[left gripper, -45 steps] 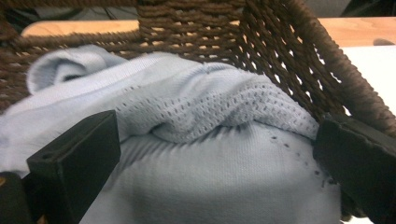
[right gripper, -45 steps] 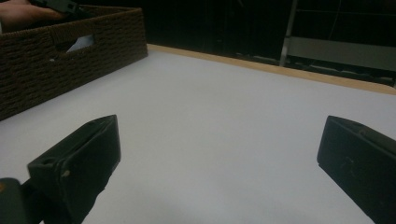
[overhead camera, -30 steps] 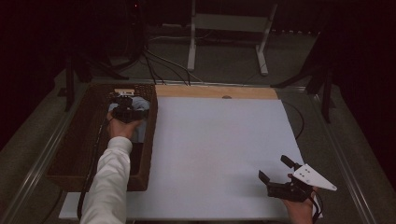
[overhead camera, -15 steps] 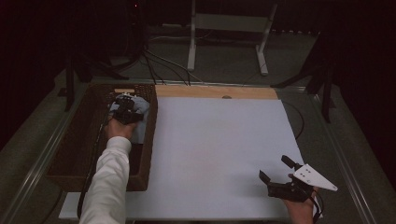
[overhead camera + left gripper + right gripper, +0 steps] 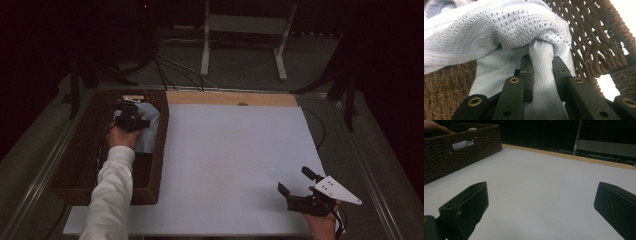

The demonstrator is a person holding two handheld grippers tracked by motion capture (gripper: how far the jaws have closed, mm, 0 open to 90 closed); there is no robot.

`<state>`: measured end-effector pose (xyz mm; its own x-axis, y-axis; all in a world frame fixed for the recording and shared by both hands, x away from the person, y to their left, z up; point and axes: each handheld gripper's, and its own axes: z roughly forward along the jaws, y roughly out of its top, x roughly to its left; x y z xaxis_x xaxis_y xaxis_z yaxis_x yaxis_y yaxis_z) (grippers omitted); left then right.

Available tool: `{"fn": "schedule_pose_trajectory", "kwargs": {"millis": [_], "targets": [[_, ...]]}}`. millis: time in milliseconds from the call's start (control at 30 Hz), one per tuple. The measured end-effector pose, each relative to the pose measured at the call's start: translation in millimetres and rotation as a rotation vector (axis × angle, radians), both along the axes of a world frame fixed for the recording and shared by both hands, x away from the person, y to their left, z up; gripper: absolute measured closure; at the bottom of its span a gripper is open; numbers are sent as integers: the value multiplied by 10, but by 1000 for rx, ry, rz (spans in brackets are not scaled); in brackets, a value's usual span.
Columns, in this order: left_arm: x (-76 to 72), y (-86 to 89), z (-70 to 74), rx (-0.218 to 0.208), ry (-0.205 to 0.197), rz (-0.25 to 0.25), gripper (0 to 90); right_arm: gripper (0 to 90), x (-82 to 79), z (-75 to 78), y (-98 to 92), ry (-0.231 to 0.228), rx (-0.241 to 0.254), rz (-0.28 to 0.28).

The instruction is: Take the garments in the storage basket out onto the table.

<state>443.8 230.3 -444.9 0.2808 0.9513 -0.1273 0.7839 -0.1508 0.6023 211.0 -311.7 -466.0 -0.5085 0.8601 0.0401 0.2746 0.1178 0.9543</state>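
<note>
My left gripper (image 5: 541, 65) has just closed, pinching the blue cloth (image 5: 506, 30) inside the basket (image 5: 80, 165) — next I lift it clear; right gripper (image 5: 541, 202) spread, idle.

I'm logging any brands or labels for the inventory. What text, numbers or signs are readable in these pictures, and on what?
None can be read.
Light blue knit cloth: no tag or print in sight.
Woven basket: a small pale object at its far rim is too small and blurred to tell whether it bears text.
White board: blank.
Grey plate on the right gripper: holes, no lettering.
</note>
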Motion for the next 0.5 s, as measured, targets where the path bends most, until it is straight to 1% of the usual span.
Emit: {"fn": "schedule_pose_trajectory", "kwargs": {"millis": [233, 433, 500], "targets": [[-47, 47, 72, -3, -14, -2, 764, 0, 0, 0, 5, 1, 0, 0], [-113, 80, 174, -20, -42, -7, 765, 0, -1, 0, 5, 0, 0, 0], [-136, 80, 211, -37, -58, -9, 766, 0, 0, 0, 6, 0, 0, 0]]}}
